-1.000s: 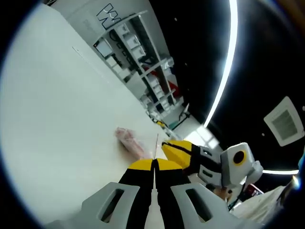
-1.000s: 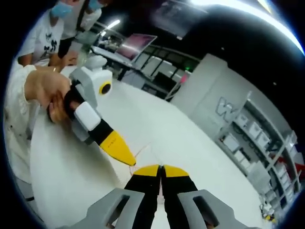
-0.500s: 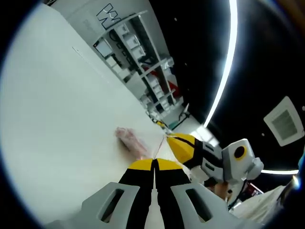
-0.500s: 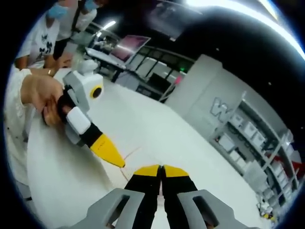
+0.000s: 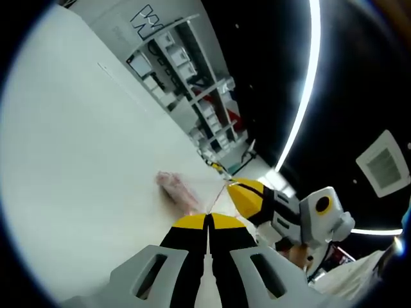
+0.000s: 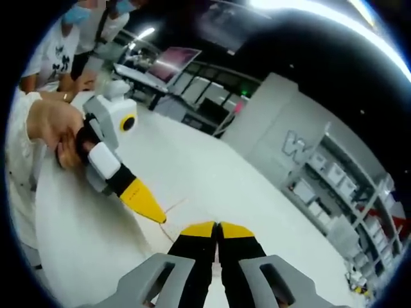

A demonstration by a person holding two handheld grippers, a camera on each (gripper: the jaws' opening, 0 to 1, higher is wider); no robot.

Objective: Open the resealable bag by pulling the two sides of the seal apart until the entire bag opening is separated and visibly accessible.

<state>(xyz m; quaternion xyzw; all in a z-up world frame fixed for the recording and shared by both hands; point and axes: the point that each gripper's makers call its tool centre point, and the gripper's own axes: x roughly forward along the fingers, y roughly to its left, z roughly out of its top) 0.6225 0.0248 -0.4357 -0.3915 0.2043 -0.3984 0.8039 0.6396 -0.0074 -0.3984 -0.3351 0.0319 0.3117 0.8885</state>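
Observation:
A clear resealable bag with pink contents [image 5: 174,187] lies on the white table [image 5: 77,147]. Its thin red seal line [image 5: 217,197] runs taut between the two grippers. In the left gripper view my left gripper [image 5: 207,219] is shut on one lip of the bag. The right gripper [image 5: 241,192] comes in from the right, shut on the other lip. In the right gripper view my right gripper [image 6: 217,228] is shut, and the left gripper [image 6: 151,208] points in from the left, held by a hand [image 6: 54,125]. The red seal line [image 6: 172,208] stretches between them. The film itself is hard to see.
Shelving with white boxes [image 5: 186,70] stands beyond the table's far edge, also seen as shelving [image 6: 347,192] at the right. A lit screen [image 6: 176,61] and seated people [image 6: 58,45] are behind the table. The bare table top [image 6: 212,167] spreads ahead.
The two grippers have drawn a little apart since a second ago, and the red seal line between them is longer. Little differs over the last half second.

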